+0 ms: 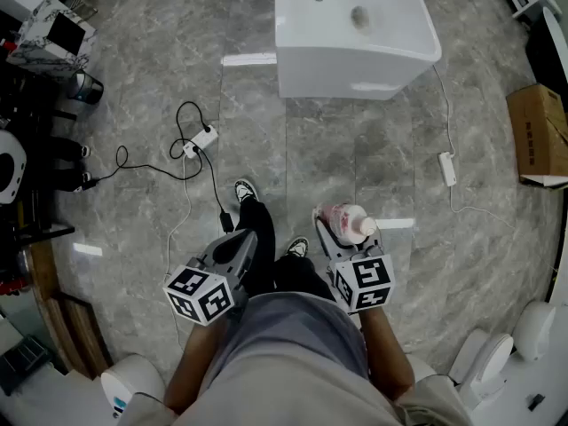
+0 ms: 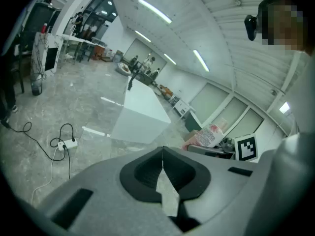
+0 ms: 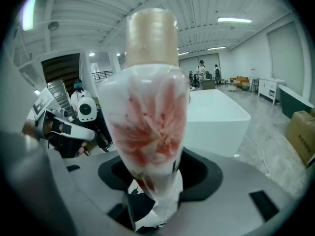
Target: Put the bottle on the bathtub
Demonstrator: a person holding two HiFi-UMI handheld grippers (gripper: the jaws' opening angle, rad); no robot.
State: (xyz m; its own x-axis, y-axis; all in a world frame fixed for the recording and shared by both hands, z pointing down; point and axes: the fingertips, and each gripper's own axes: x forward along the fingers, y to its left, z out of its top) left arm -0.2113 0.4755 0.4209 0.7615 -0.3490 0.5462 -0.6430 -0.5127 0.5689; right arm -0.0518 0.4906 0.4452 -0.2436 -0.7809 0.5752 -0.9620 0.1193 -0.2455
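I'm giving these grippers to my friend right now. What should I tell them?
Left gripper: jaws shut, nothing in them.
Right gripper: jaws shut on the pink-patterned bottle, cap end pointing away.
Bathtub: ahead across the floor, not reached.
Done: bottle is in hand.
Left: walk to the bathtub and set the bottle on it.

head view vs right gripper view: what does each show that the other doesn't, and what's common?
Only the head view: the left gripper, the power strip with its black cable on the floor, and the person's shoes.

Only the right gripper view: the ceiling lights, people standing far behind the bathtub, and the red print on the bottle up close.

Both: the bottle held in the right gripper, and the white bathtub ahead, not yet reached.
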